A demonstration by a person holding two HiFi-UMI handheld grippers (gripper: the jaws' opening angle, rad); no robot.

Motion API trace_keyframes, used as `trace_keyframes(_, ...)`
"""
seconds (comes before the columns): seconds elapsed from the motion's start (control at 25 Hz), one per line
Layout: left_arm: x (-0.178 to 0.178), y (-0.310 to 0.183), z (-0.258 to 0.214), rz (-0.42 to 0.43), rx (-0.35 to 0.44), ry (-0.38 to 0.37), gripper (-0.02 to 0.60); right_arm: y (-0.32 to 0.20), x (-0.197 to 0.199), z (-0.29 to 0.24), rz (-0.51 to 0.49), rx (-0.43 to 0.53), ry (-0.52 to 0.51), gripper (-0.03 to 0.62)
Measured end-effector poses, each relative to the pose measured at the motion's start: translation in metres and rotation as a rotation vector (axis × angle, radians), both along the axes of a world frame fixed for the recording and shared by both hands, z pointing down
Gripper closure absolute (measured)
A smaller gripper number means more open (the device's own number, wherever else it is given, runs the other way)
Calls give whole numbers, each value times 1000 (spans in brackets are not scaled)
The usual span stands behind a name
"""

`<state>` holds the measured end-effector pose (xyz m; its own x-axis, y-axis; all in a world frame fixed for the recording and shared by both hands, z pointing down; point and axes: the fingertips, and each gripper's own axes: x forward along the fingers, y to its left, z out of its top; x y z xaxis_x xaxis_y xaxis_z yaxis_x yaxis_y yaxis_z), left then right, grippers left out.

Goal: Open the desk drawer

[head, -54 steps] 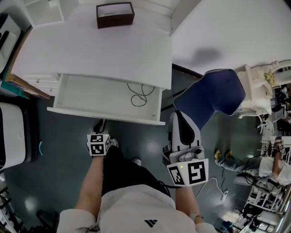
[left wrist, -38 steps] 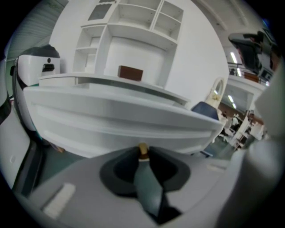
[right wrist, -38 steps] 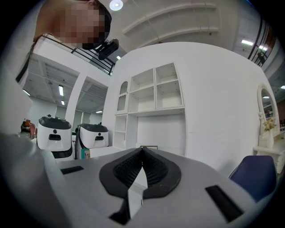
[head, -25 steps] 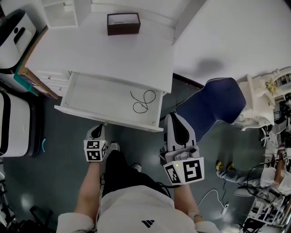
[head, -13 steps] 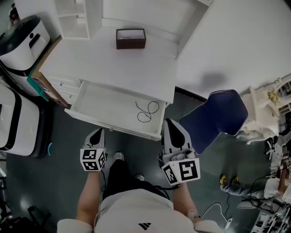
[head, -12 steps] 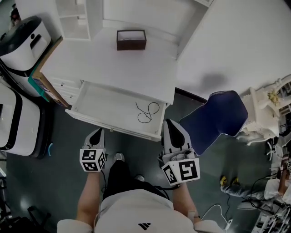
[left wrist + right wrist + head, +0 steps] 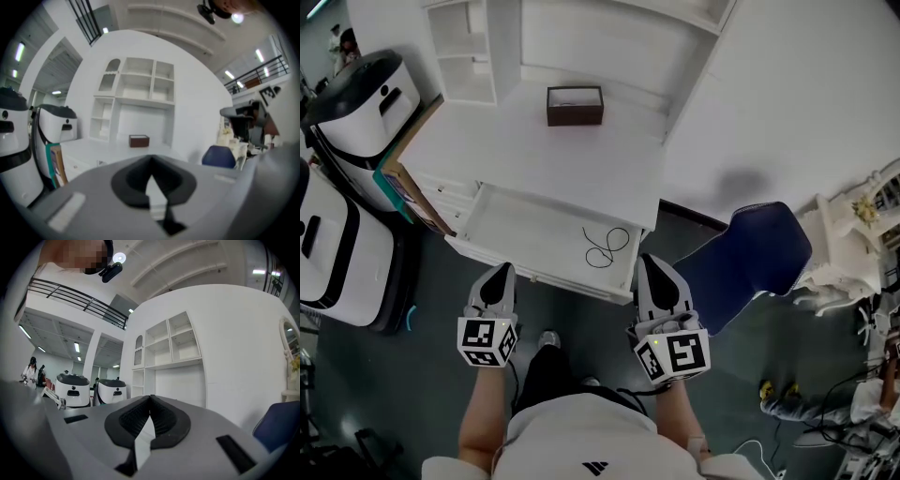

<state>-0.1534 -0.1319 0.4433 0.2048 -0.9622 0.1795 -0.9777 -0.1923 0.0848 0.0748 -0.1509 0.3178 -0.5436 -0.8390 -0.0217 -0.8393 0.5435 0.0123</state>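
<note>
both hands hold their grippers side by side, pointing roughly level at the desk, just short of the drawer front. the left gripper has risen to match the right gripper; both pairs of jaws are together, empty. the drawer, a shallow white tray, stands pulled out under the smooth white surface, with a thin looped black cable inside.

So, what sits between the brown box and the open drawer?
Nothing: the head view shows only bare white desktop between the brown box and the drawer.
</note>
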Motion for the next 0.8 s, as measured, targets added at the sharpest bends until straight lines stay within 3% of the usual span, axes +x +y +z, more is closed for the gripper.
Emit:
trace_keyframes(0.4,17,12,-79,7,169,13,577,9,14,-14,-5,35,1,592)
trace_keyframes(0.8,34,31,-136,21,289,19,575,23,27,-30,-10,75,5,592)
